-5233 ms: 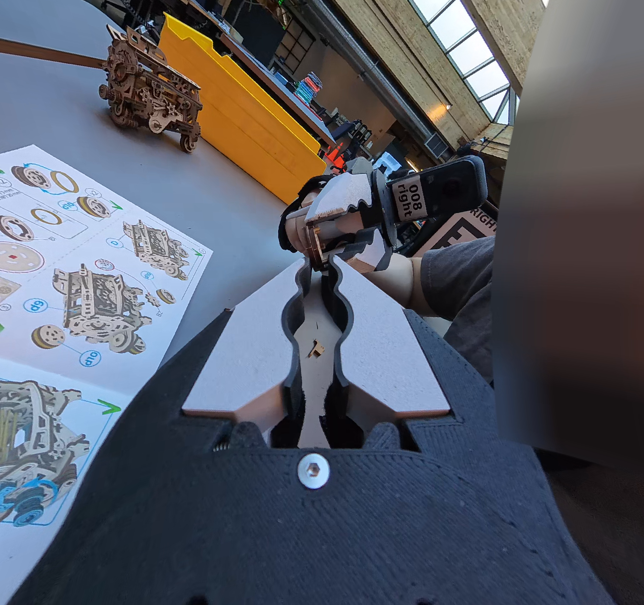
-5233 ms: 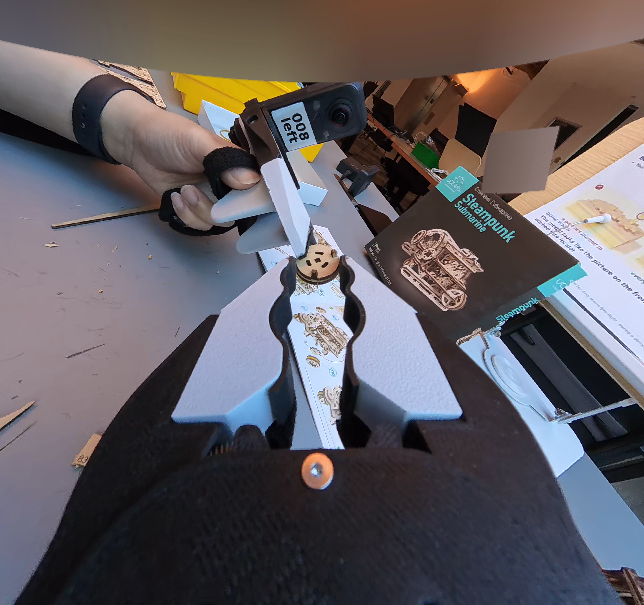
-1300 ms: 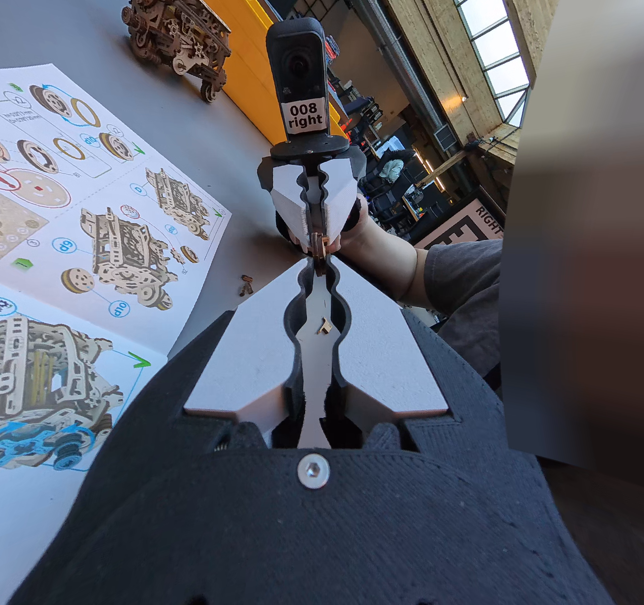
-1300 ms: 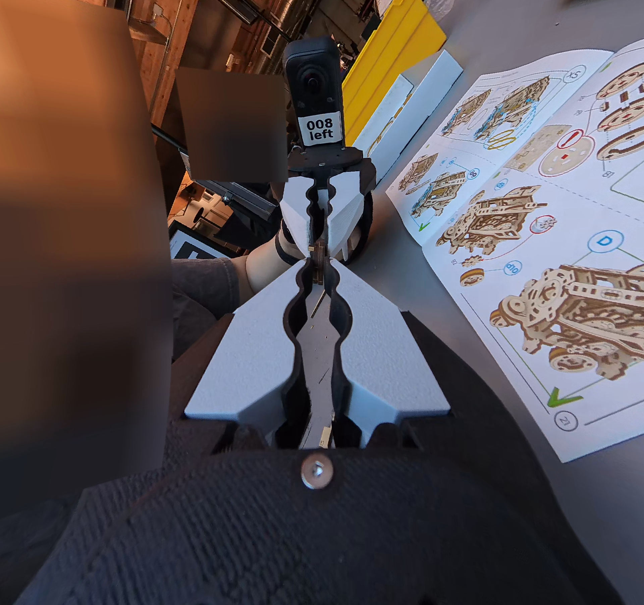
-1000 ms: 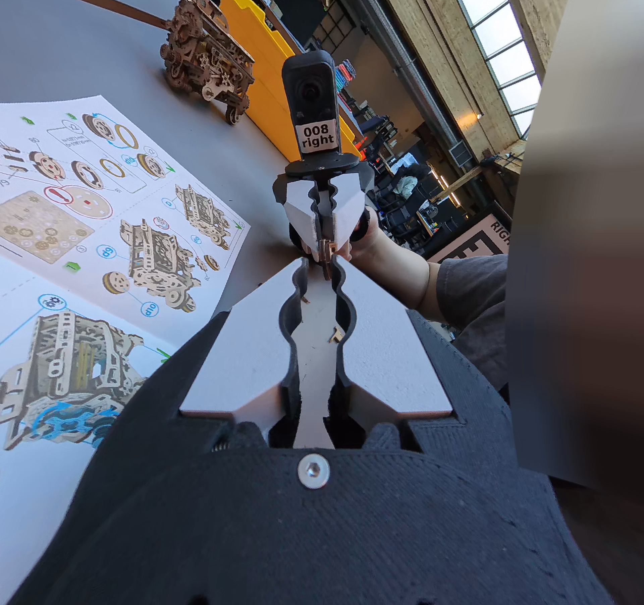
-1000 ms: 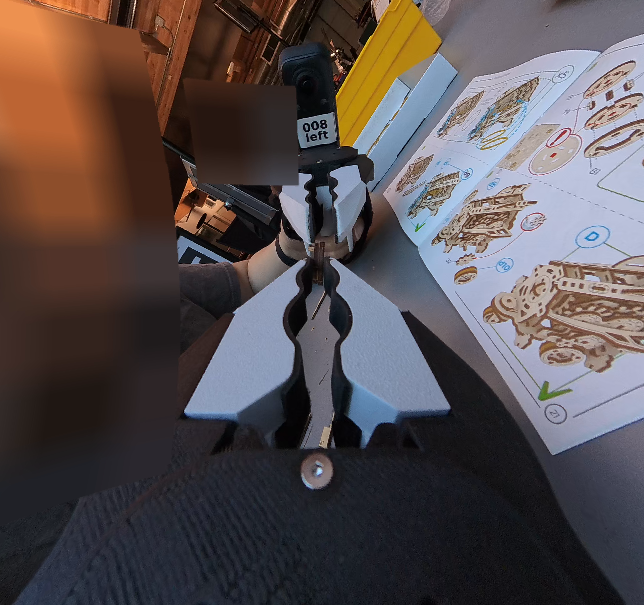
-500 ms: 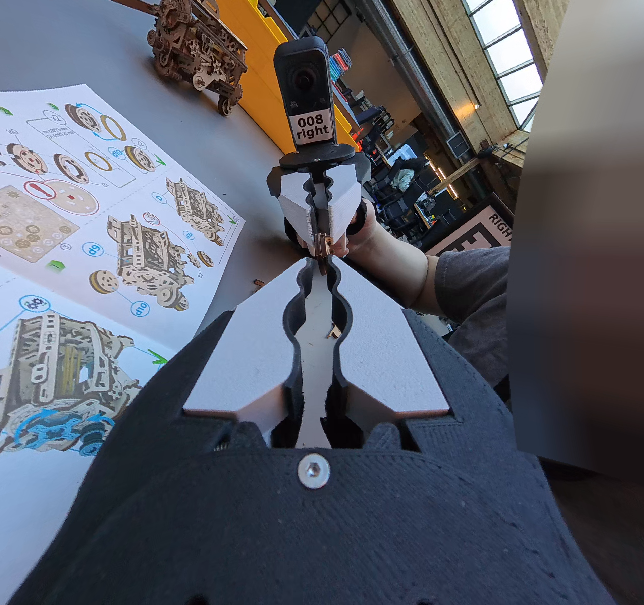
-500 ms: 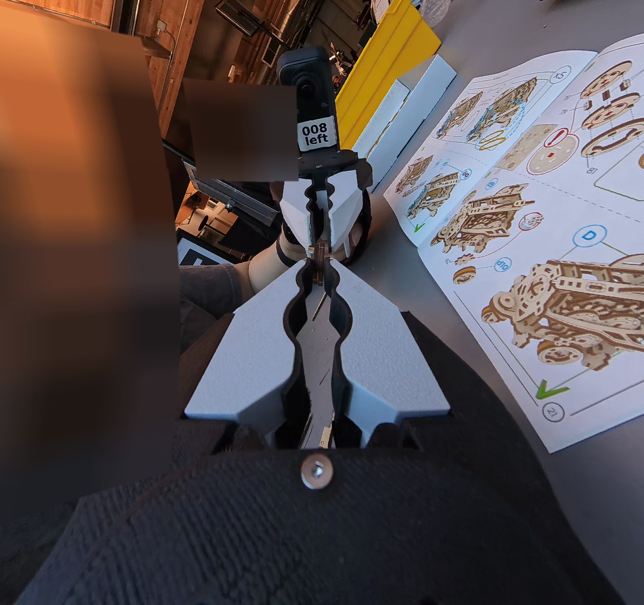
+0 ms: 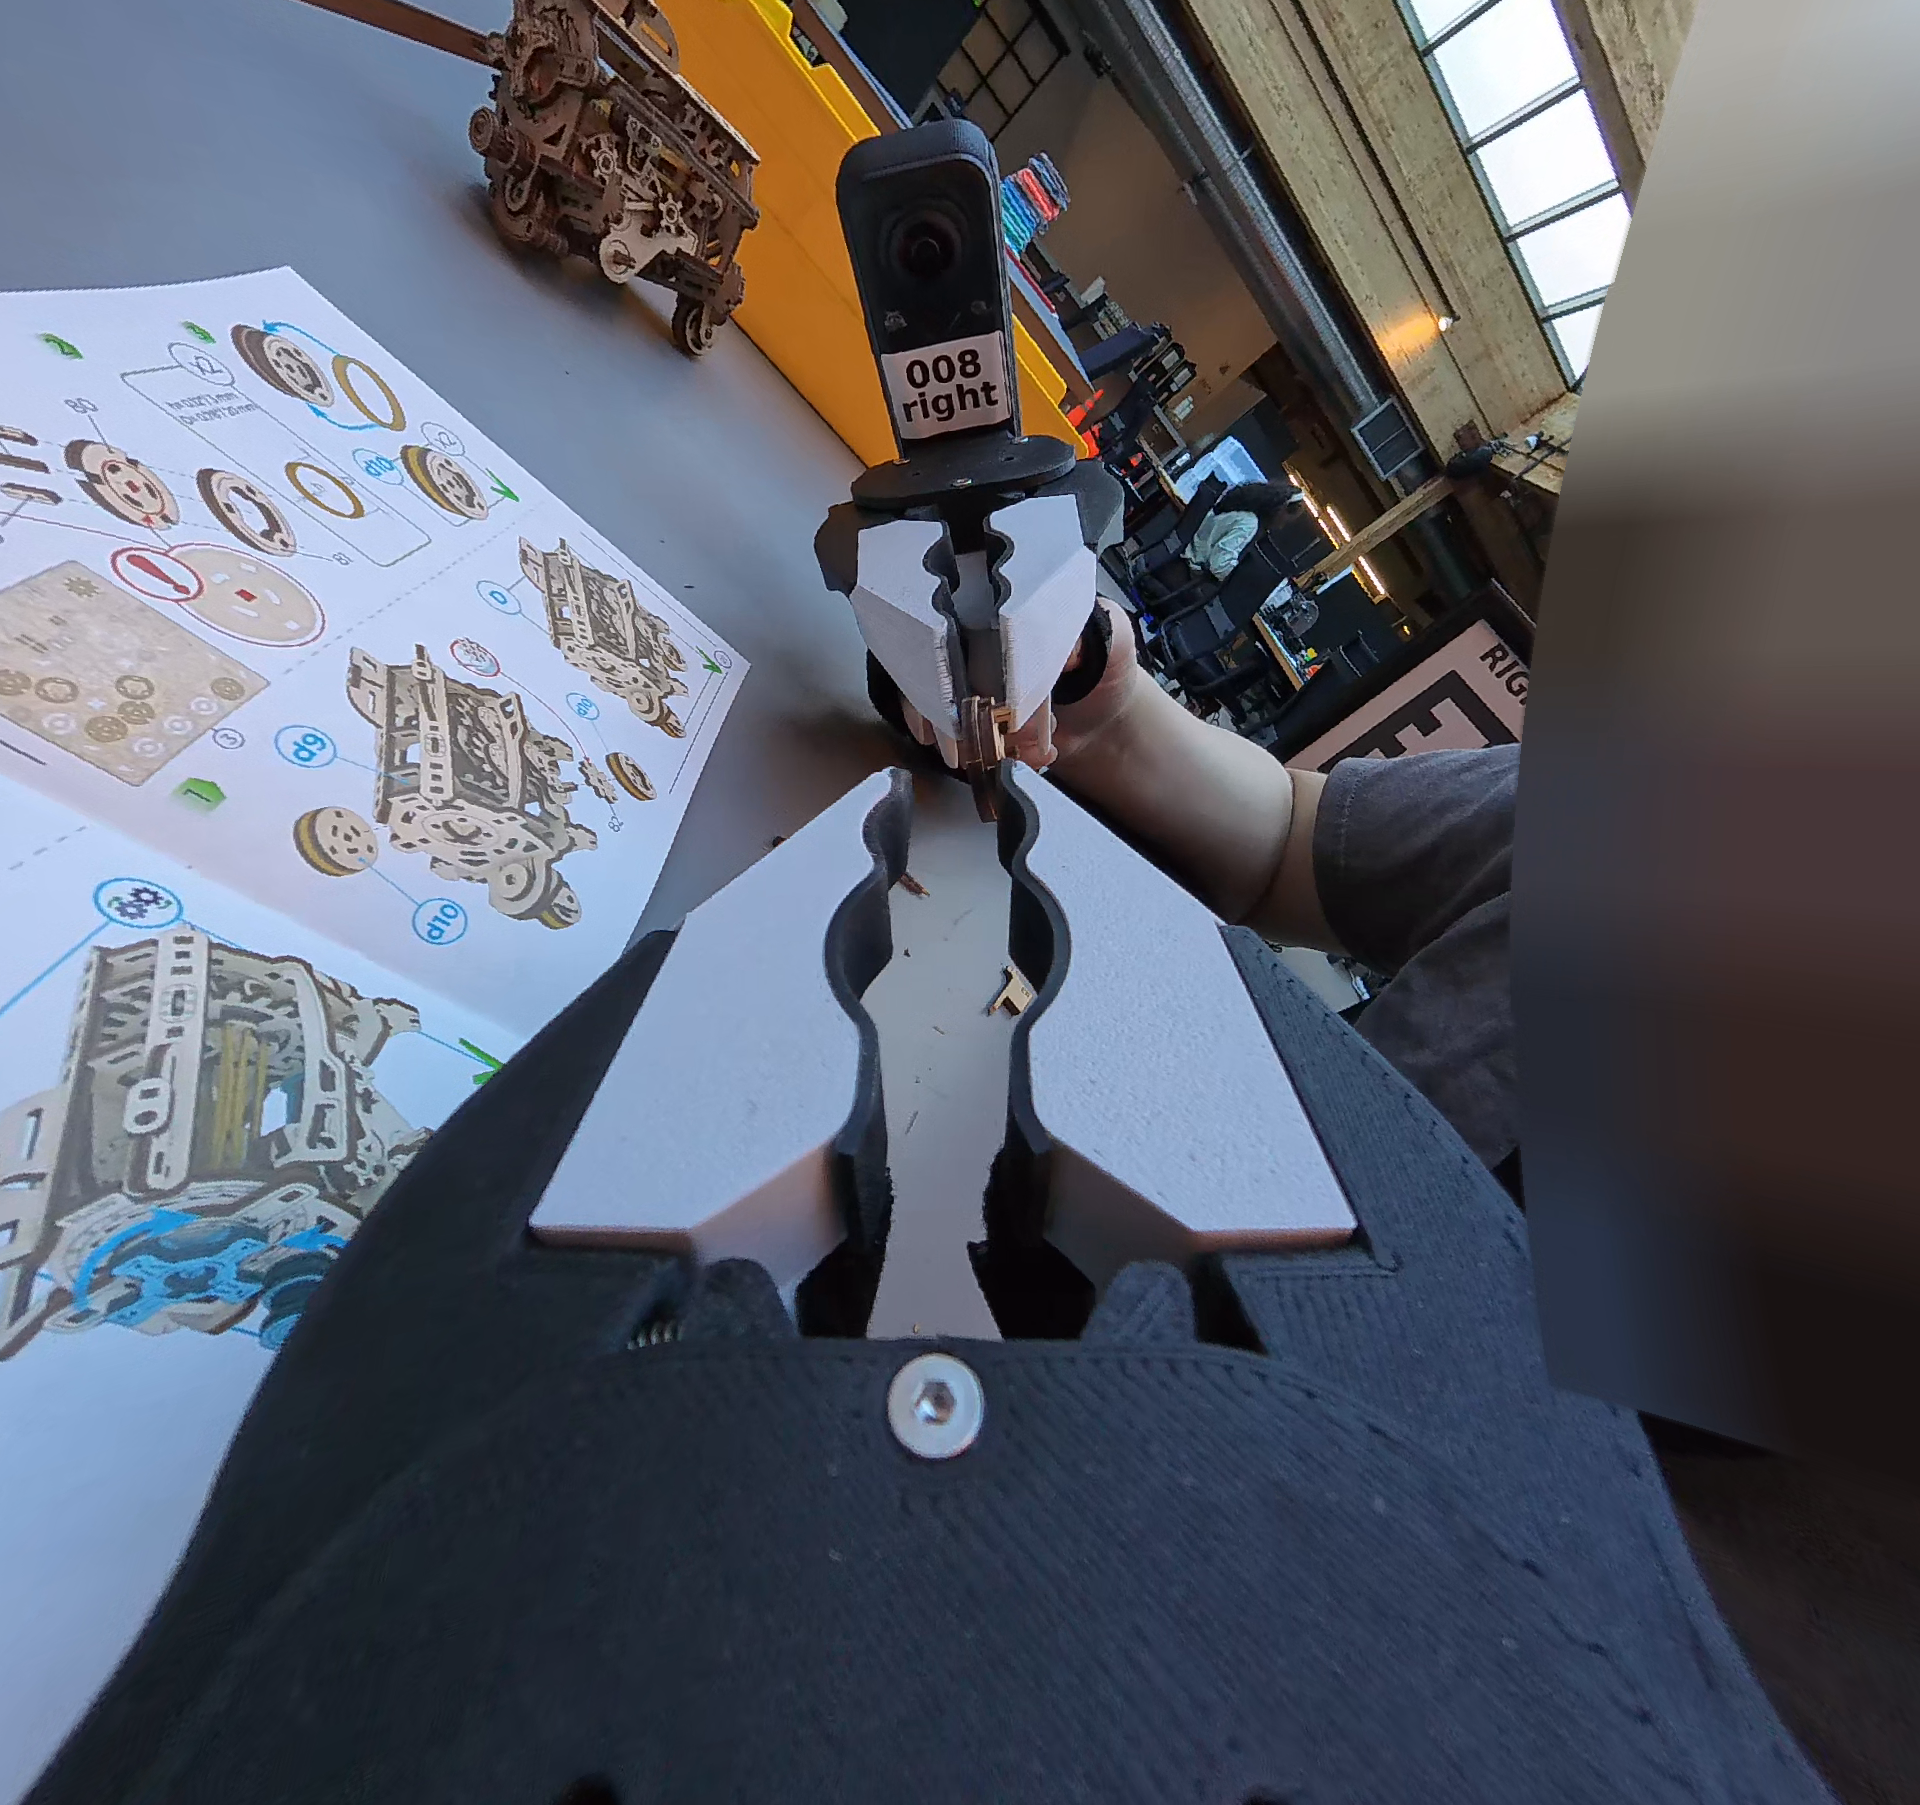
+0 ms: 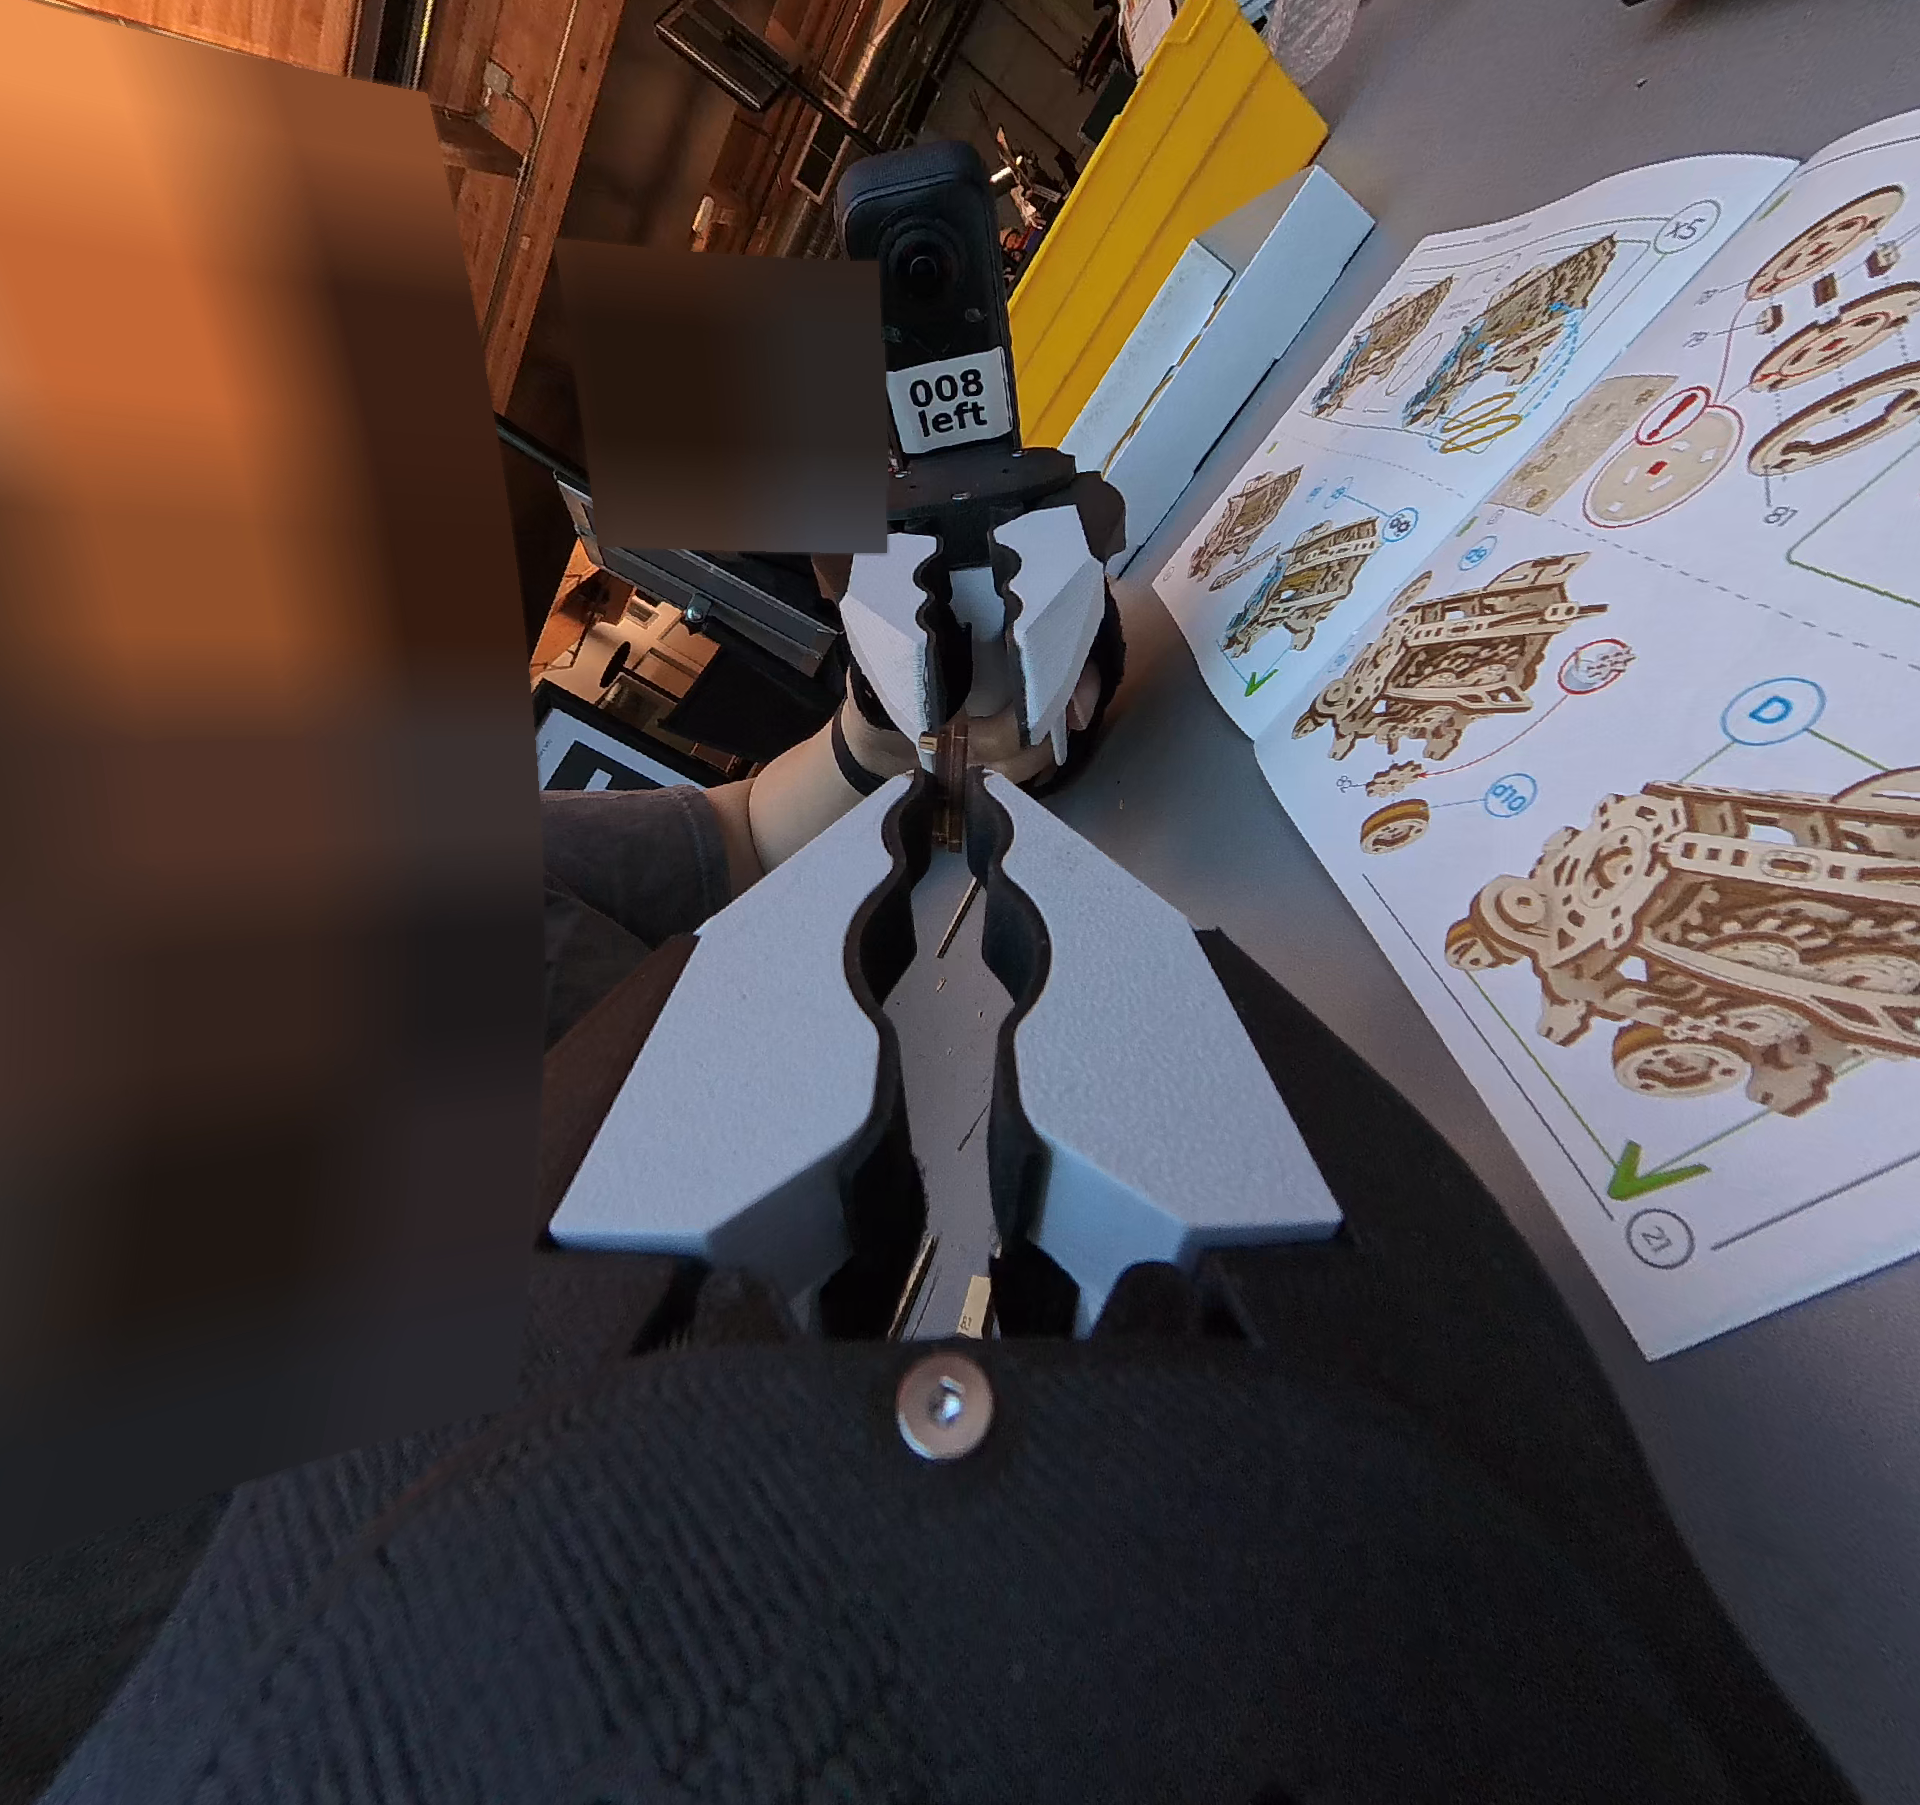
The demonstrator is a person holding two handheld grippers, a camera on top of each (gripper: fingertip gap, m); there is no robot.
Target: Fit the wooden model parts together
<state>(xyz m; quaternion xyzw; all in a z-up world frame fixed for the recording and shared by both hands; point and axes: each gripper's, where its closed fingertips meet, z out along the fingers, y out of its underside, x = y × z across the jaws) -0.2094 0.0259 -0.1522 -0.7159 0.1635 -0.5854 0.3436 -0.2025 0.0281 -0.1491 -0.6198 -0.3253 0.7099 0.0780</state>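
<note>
Jaws of the left gripper are seen slightly apart at the tips in the left wrist view, and whether anything is pinched between them cannot be told; a small wooden piece meets the right-hand tip only. In the right wrist view, the jaws of the right gripper are closed on that stack of thin wooden parts, which is held on edge at 12 o'clock, between the two grippers and clear of the worktop.

A slip is judged the main risk: the parts are thin and held by their edges, so a push that is off-axis could twist them out of the grip, or a tab could be snapped if the slots are not lined up. A loose wooden tab lies below on the worktop and could be mistaken for the piece in hand.

At 10 o'clock in the left wrist view, an open instruction booklet is spread on the grey worktop, with the built wooden model beyond it at 11 o'clock and yellow bins behind. A workshop hall with skylights is seen at 1 o'clock. In the right wrist view a white box lies at 1 o'clock.
</note>
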